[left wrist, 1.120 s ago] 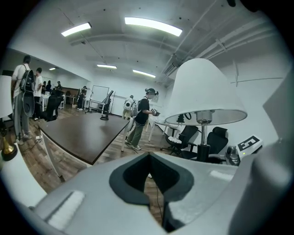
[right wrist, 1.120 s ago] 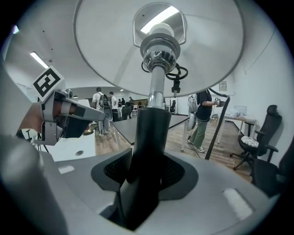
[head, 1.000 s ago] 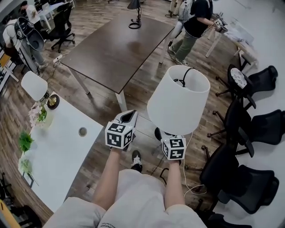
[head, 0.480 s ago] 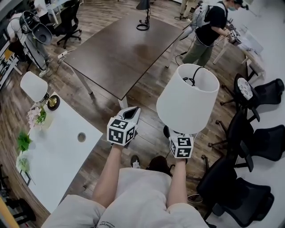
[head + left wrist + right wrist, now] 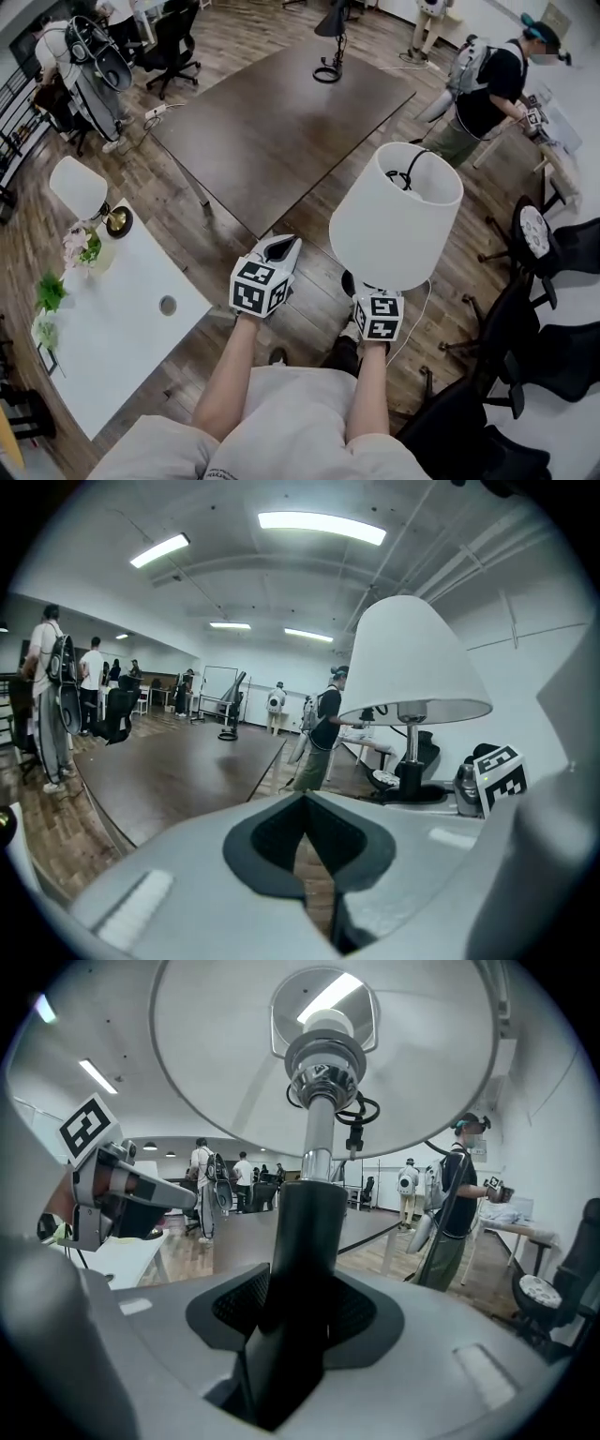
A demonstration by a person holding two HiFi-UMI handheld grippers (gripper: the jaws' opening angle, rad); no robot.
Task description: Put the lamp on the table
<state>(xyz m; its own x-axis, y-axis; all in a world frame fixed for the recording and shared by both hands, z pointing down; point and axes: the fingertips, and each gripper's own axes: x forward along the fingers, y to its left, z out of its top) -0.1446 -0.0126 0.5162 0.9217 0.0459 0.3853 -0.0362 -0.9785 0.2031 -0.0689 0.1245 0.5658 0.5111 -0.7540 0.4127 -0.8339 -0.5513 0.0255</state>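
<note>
A white-shaded lamp with a black stem is held upright over the wooden floor, near the corner of the dark brown rectangular table, its stem clamped in the right gripper. The left gripper, jaws closed on nothing, is held just beside it. Pink flowers and a second white-shaded lamp stand on a white table at left.

Matt white cloth-looking shade on lamp; glossy chrome metal upper stem, matt black lower post. Smooth dark wood-look top with soft sheen on table at 12 o'clock. Smooth matt white desk at 8 o'clock. Satin wood-plank floor. Matt grey plastic right gripper, finely textured black pads.
</note>
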